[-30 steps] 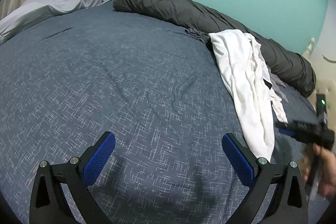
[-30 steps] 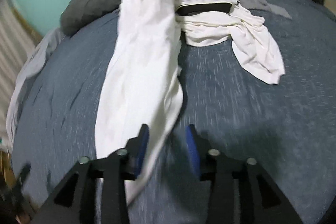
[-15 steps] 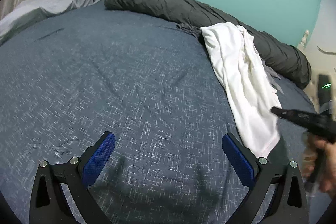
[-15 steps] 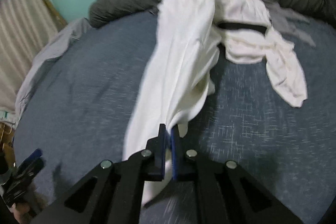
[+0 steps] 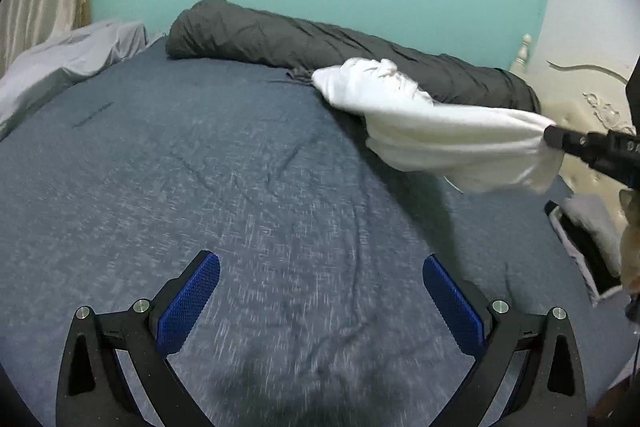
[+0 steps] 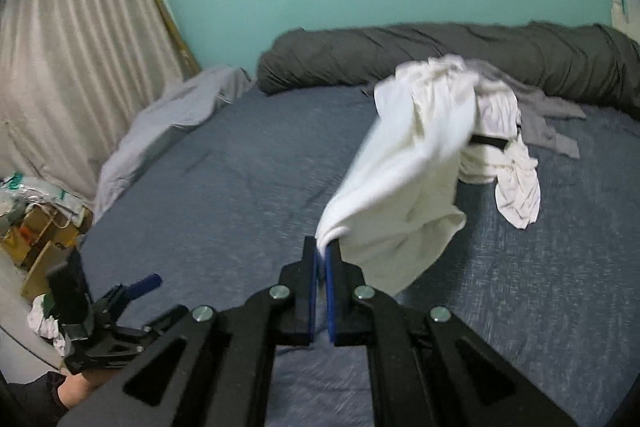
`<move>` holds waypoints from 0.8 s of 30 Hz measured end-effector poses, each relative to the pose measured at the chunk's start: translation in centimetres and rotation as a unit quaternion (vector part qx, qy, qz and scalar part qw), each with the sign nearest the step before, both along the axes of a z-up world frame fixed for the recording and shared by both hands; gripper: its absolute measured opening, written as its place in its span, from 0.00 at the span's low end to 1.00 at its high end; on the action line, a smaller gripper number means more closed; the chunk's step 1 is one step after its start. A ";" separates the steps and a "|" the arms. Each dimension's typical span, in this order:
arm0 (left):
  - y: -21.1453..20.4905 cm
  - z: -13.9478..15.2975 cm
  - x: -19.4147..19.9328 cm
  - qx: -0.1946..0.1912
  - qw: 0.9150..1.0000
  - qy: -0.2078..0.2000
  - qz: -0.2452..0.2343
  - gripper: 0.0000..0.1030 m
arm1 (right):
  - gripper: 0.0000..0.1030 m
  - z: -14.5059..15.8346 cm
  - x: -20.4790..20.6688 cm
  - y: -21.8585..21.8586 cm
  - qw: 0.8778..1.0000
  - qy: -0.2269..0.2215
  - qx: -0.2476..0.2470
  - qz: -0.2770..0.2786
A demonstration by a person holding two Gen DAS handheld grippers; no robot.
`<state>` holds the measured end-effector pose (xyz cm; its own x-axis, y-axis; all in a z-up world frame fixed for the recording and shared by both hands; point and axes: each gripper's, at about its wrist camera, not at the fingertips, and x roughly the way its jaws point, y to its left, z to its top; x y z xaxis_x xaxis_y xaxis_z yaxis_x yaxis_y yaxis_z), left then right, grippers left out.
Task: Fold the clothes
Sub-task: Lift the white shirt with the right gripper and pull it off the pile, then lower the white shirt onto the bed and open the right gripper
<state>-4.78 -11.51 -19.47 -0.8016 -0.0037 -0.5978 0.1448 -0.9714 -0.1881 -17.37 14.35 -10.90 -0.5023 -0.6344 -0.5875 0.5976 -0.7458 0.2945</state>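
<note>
A white garment (image 6: 416,163) stretches from the far side of the bed up into the air. My right gripper (image 6: 321,251) is shut on its near edge, with the cloth pinched between the blue pads. In the left wrist view the same garment (image 5: 448,135) hangs taut towards the right gripper (image 5: 550,135) at the right edge. My left gripper (image 5: 320,303) is open above the blue bedsheet (image 5: 200,187), with nothing between its fingers. More white cloth with a black band (image 6: 504,147) lies bunched behind the lifted part.
A rolled dark grey duvet (image 6: 440,55) lies along the far side of the bed against the teal wall. A light grey sheet (image 6: 172,123) drapes at the left by a curtain (image 6: 72,75). Clutter and boxes (image 6: 36,223) sit beside the bed at the left.
The right gripper closed on the white garment's edge and lifted it up off the bed towards me. The left gripper rose and stayed open.
</note>
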 end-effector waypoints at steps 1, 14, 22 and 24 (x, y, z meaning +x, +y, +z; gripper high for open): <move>0.0 1.0 0.8 -0.005 1.000 0.006 0.001 1.00 | 0.03 0.7 0.6 0.1 1.000 0.005 -0.003 0.002; 1.2 12.1 7.6 -0.021 0.997 0.058 -0.038 1.00 | 0.03 13.5 8.7 2.0 0.996 0.057 -0.065 0.022; 3.3 14.2 9.2 -0.029 0.994 0.073 -0.070 1.00 | 0.03 19.1 11.5 0.9 0.993 0.094 -0.060 0.041; 3.6 14.2 9.4 -0.025 0.994 0.072 -0.073 1.00 | 0.03 19.0 11.2 0.6 0.993 0.093 -0.053 0.041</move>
<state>4.66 -7.91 -5.22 -0.8728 0.0923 -0.4793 -0.0241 -0.9889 -0.1466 -6.18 14.98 8.09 -0.5399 -0.7310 -0.4173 0.7065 -0.6630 0.2475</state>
